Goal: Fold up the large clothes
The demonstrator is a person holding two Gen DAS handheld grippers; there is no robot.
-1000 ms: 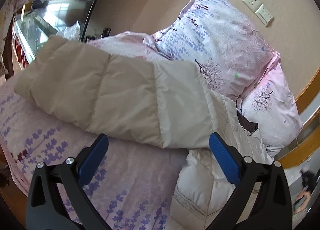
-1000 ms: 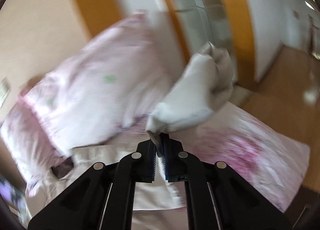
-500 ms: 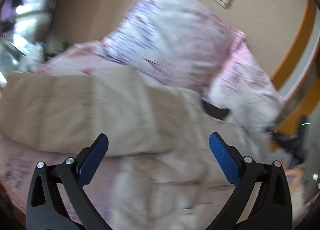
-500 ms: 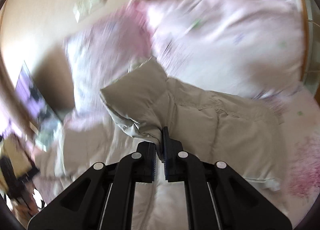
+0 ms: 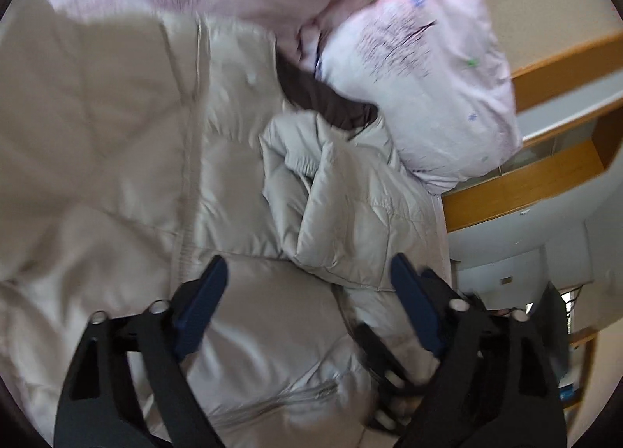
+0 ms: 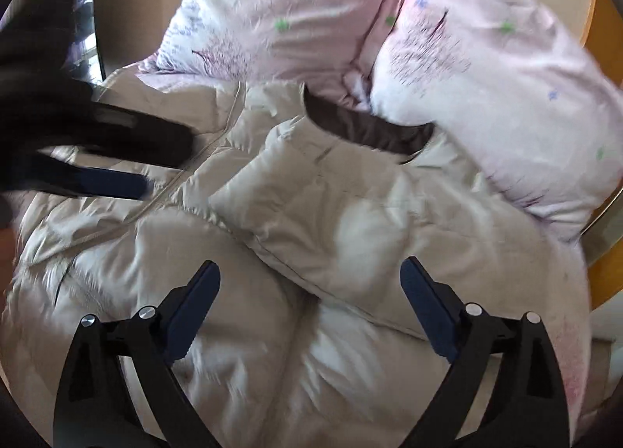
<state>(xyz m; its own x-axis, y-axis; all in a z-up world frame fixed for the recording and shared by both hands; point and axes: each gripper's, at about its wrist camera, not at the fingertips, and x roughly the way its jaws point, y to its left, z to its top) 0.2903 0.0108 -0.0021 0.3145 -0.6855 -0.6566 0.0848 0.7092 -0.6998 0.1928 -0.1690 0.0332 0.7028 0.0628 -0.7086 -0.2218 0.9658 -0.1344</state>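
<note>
A beige padded jacket point(image 5: 128, 160) fills most of both views, spread flat with its quilted panels running from the left edge to the lower middle of each frame. One sleeve point(image 6: 331, 230) lies folded across the body of the jacket, its cuff end toward the centre of the right wrist view. The dark brown collar lining point(image 6: 366, 129) shows just above the middle, tucked against the pillows. Two pink floral pillows point(image 6: 486, 97) take the upper part of each frame, the jacket's collar end touching the nearer one. At the right edge of the left wrist view stands a wooden bed frame point(image 5: 525, 183).

The right gripper point(image 6: 310, 300) sits at the bottom of its own view, its jaws having just swung wide apart; the folded sleeve lies beneath the gap and neither blue pad presses on it. The left gripper point(image 5: 309, 304) has just been narrowing its jaws, which are apart over the jacket's front with cloth below them, no pad gripping it. In the right wrist view the left gripper appears as a dark blur at the left edge, seemingly just above the jacket's zip seam point(image 6: 202, 171).
</note>
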